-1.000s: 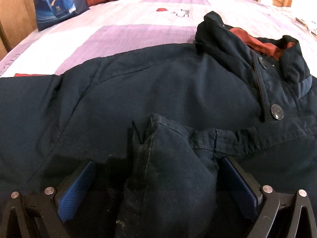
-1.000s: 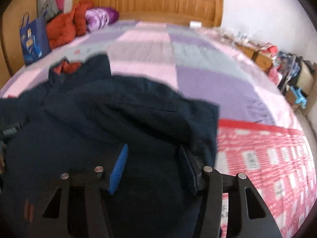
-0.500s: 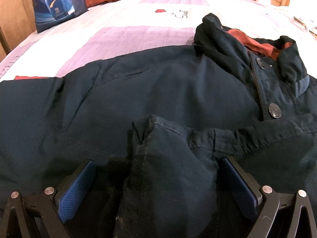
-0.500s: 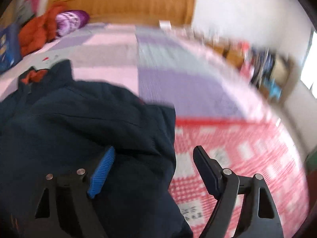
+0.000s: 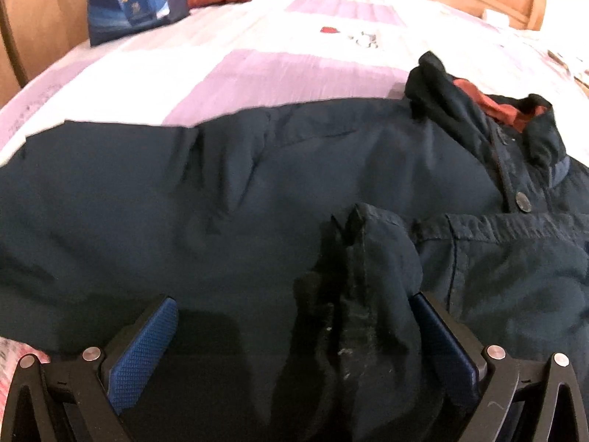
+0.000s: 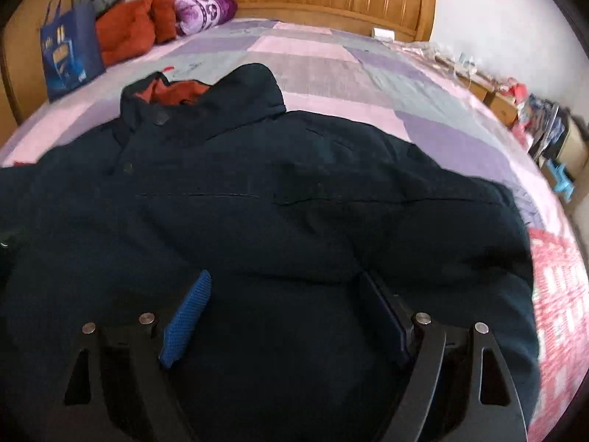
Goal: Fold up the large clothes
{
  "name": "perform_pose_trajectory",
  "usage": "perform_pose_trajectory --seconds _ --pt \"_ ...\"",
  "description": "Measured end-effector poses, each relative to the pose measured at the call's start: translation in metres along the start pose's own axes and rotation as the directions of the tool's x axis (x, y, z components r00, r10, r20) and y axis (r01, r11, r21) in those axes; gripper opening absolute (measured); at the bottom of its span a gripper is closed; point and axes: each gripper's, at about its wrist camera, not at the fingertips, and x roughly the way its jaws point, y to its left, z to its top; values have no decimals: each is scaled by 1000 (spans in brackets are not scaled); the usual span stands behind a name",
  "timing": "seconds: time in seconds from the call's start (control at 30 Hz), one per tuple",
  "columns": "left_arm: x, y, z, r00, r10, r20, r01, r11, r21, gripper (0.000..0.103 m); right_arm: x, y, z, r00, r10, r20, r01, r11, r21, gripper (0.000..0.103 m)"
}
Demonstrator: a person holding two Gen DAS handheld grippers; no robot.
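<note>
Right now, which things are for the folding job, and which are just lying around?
For the job:
jacket
cuff in left gripper
right gripper, jaws open

Just lying about:
blue bag
orange bedding
purple pillow

Bare quilt (image 6: pixel 331 70) open beyond jacket (image 6: pixel 294 202), blue bag (image 6: pixel 70 55) (far-left edge) blocking

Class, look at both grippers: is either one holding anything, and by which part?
Neither holds anything. The left gripper stands open around the dark jacket's folded cuff; the right gripper, just opened, hovers above it.
</note>
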Motion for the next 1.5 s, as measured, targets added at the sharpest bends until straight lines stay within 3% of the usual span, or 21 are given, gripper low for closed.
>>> perform_pose_trajectory --seconds 0.13,0.23,0.3,0.4,0.47,0.5,0.57,0.63,0.7,0.77,0.87,1.0,1.2,1.37,1.43,1.5 --pt "-18 21 -3 1000 -15 24 16 1000 -15 103 -22 18 3 997 -71 25 72 997 -41 84" --pt "-32 38 -7 999 13 37 -12 1000 -14 103 -47 44 7 995 -2 101 9 998 -68 84" --pt "-39 53 -10 998 37 41 -37 999 -13 103 -58 83 16 988 79 129 -65 992 -112 84" --pt "-44 74 -14 997 71 26 -71 997 -11 103 -50 131 18 990 124 68 -114 983 -141 84" --pt "-49 90 -19 996 86 17 -86 996 -14 103 -27 158 11 994 104 -31 -108 979 -173 85" --pt "-52 99 -21 995 96 9 -96 995 -15 103 -19 168 6 997 54 -60 -65 979 -195 85" --pt "-60 113 -26 995 103 9 -102 994 -25 103 -29 167 9 999 45 -26 -48 988 -150 84" --pt "-70 129 -33 994 108 17 -107 993 -45 103 -44 164 13 995 88 36 -84 992 -93 84" --pt "-80 151 -41 993 120 15 -119 990 -77 103 -63 178 16 986 116 121 -101 987 -124 84" --pt "-89 172 -48 992 129 15 -126 985 -116 103 -60 200 17 983 152 99 -134 976 -170 84" --pt "-103 211 -56 987 162 18 -156 972 -177 103 -33 224 4 993 114 14 -109 975 -195 85" --pt "-114 293 -67 974 226 -17 -220 928 -302 103 -27 218 -13 987 126 98 -109 981 -159 86" --pt "-101 411 -78 954 281 -105 -297 833 -468 103 -29 221 -21 987 122 103 -105 981 -161 86" --pt "-75 462 -78 979 171 -108 -201 758 -620 103 -23 219 -17 987 123 104 -106 982 -156 86" --pt "-63 462 -73 985 135 -105 -171 751 -638 103 -22 219 -18 987 124 104 -107 982 -154 86" --pt "-49 461 -65 988 116 -106 -157 760 -631 103 -23 219 -19 987 124 104 -107 982 -154 86"
